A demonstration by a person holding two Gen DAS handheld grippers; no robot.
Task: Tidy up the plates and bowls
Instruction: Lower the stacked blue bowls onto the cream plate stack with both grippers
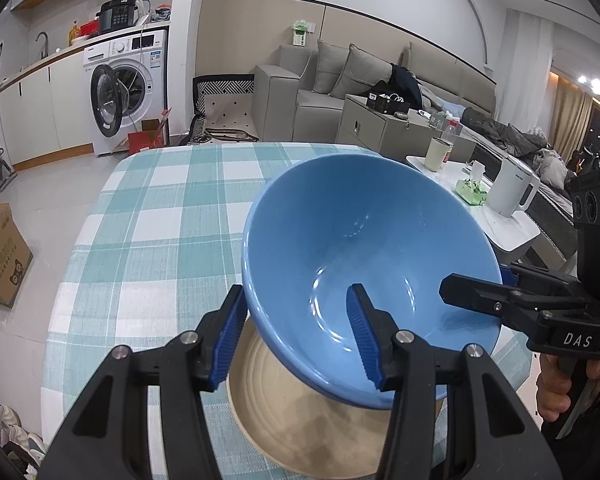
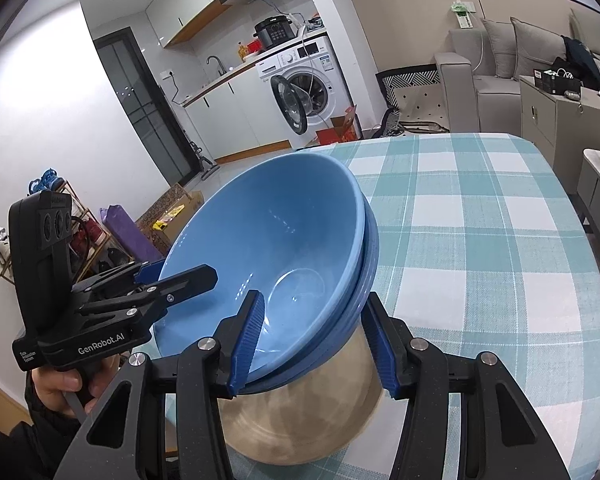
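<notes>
Blue bowls [image 1: 364, 240] are nested in a stack, tilted above a beige plate [image 1: 300, 420] on the checked table. My left gripper [image 1: 296, 332] straddles the near rim of the stack, one finger inside, one outside, jaws wide apart. My right gripper [image 2: 316, 340] straddles the opposite rim [image 2: 352, 300] the same way, with a gap at the outer finger. The right gripper also shows at the right of the left wrist view [image 1: 476, 292]; the left gripper shows at the left of the right wrist view [image 2: 180, 276]. The beige plate [image 2: 300, 420] lies under the stack.
The teal checked tablecloth [image 1: 172, 216] covers the table beyond the bowls. A side table at right holds a white kettle [image 1: 514, 190], a cup [image 1: 438, 154] and a green tissue box [image 1: 470, 190]. A cardboard box [image 1: 2, 256] lies on the floor at left.
</notes>
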